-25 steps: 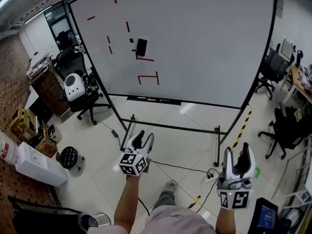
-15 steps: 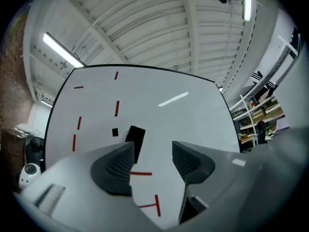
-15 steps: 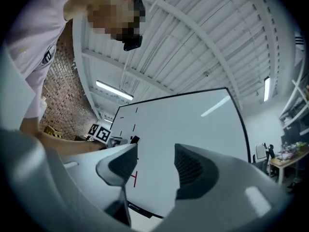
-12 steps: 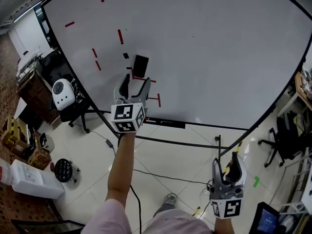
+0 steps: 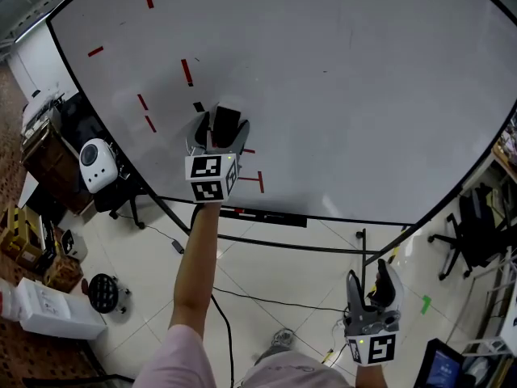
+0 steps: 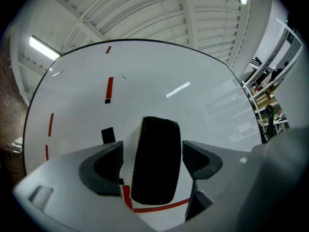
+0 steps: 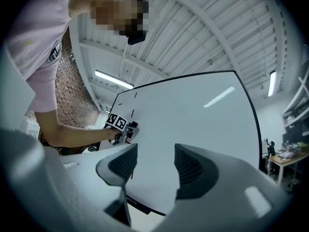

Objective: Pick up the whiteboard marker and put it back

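As far as I can tell from over here, the left side is all clutter: a white box on the floor, a black round stool, and an office chair with a white rounded thing on it, tucked just behind the edge of the whiteboard. Moving along, the board has red dashes and a small black square on it. The left gripper is right up at the board. Its jaws have just been opening and are spread wide, and a black block stuck on the board sits between them with the pads off it. The gripper covers part of a red drawing. Below that, a black tray strip runs along the bottom edge with a reddish bit on it, too small to say if that's the whiteboard marker. A cable snakes over the tiles. The right gripper hangs low, well away from the board, fingers apart with nothing in them. Far right there's a second chair.
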`<action>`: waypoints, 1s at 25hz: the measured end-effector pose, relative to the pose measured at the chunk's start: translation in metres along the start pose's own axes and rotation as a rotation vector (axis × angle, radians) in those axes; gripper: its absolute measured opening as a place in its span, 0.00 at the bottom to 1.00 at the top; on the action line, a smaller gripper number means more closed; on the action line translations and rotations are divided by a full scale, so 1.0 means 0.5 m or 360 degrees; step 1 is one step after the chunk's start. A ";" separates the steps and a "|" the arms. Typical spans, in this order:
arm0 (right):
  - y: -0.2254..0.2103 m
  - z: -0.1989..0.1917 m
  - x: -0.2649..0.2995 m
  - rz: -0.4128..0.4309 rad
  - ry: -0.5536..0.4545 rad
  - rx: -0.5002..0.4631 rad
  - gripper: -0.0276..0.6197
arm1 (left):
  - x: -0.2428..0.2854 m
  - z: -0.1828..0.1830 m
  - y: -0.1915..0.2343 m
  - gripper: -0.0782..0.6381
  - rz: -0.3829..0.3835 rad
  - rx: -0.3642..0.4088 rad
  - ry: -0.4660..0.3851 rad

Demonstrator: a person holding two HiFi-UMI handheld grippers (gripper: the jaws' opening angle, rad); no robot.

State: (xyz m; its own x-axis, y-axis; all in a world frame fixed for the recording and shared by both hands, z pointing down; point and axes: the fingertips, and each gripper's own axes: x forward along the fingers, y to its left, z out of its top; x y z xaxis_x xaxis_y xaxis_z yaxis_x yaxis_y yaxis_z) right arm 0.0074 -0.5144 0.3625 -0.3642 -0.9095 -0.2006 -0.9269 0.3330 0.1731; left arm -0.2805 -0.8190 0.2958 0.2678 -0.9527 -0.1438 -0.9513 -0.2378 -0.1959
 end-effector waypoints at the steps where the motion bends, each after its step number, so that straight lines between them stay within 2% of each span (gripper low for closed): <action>1: -0.002 -0.005 0.002 -0.0003 0.0007 0.0002 0.41 | 0.002 -0.002 0.002 0.63 0.0008 0.0013 -0.0015; 5: -0.008 -0.022 0.011 -0.0010 0.0035 0.0010 0.41 | 0.003 -0.009 0.001 0.63 0.0060 0.0121 -0.0101; 8: -0.001 -0.027 0.015 0.0000 0.0048 0.0000 0.41 | 0.004 -0.013 0.004 0.62 0.0087 0.0172 -0.0095; 9: 0.002 -0.027 0.016 0.0005 0.0049 -0.0006 0.41 | 0.002 -0.012 0.007 0.60 0.0088 0.0175 -0.0092; 11: 0.008 -0.023 0.015 0.0013 0.0044 -0.0018 0.41 | -0.002 -0.010 0.012 0.48 0.0083 0.0172 -0.0082; 15: 0.015 -0.015 0.007 0.0013 0.0036 -0.0023 0.41 | -0.005 -0.011 0.013 0.48 0.0087 0.0166 -0.0059; 19: 0.018 -0.006 -0.010 -0.0005 0.0033 -0.0025 0.41 | -0.031 0.002 0.001 0.48 0.0072 0.0155 -0.0098; 25: 0.025 0.022 -0.066 0.0004 -0.0005 0.0044 0.41 | -0.151 0.037 -0.042 0.48 0.0017 0.0104 -0.0156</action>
State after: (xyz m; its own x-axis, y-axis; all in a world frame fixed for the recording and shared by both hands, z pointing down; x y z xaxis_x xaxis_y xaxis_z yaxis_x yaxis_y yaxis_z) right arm 0.0067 -0.4775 0.3605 -0.3668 -0.9079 -0.2029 -0.9281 0.3422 0.1469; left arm -0.2779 -0.7387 0.2927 0.2746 -0.9312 -0.2397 -0.9431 -0.2122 -0.2560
